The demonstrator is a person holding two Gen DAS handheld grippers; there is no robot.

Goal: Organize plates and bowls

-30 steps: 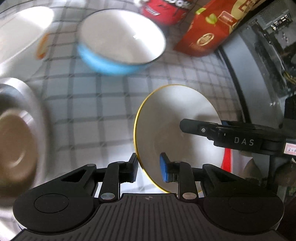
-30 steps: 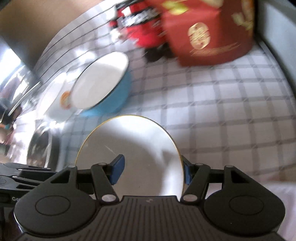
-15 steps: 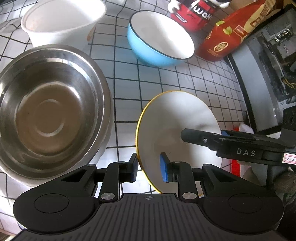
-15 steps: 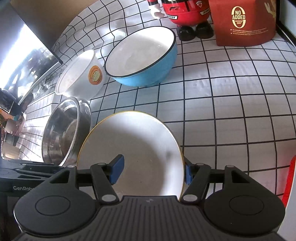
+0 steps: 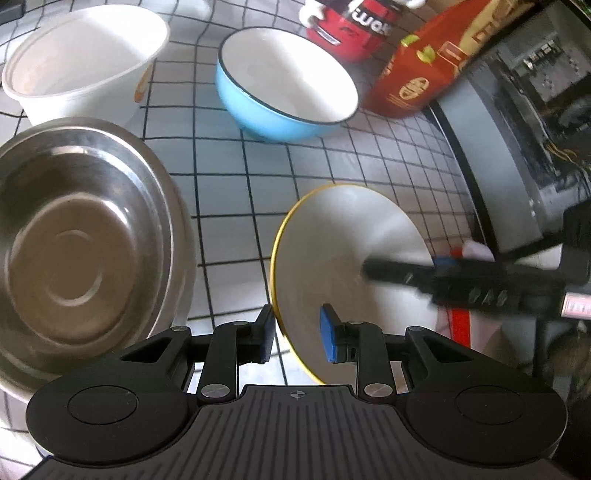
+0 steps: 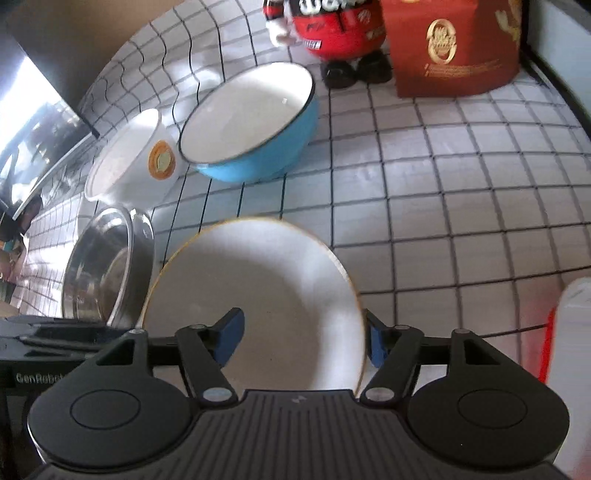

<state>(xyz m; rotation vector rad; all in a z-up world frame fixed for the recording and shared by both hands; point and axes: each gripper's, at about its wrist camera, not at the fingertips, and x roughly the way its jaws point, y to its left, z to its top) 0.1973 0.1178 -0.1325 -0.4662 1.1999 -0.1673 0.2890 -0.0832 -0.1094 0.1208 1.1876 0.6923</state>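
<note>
Counting from the left across the checked tablecloth (image 5: 236,192), I find three bowls and one plate. Furthest left is one steel bowl (image 5: 74,240), wide and shallow, close beside my left gripper (image 5: 297,328). Behind it stands one white bowl (image 5: 81,55) with an orange mark on its side, and to the right of that one blue bowl (image 5: 288,74), white inside with a dark rim. All three sit upright and empty, near each other but apart. Further right at the back are one red toy figure (image 5: 351,29) and one red box (image 5: 417,81) with gold print.

The one plate (image 5: 343,258), white with a thin yellow rim, lies in front of the blue bowl and to the right of the steel one, between my two grippers. My left gripper stands narrow astride the plate's left edge, one pad outside the rim and the blue pad over the inner face. The outer pad looks to touch the rim, but I cannot tell whether the two pads really press on it.

My right gripper (image 6: 301,332) stands wide across the plate's right edge. Its jaws have just been opening, with the rim between them and the pads clear of it.
</note>
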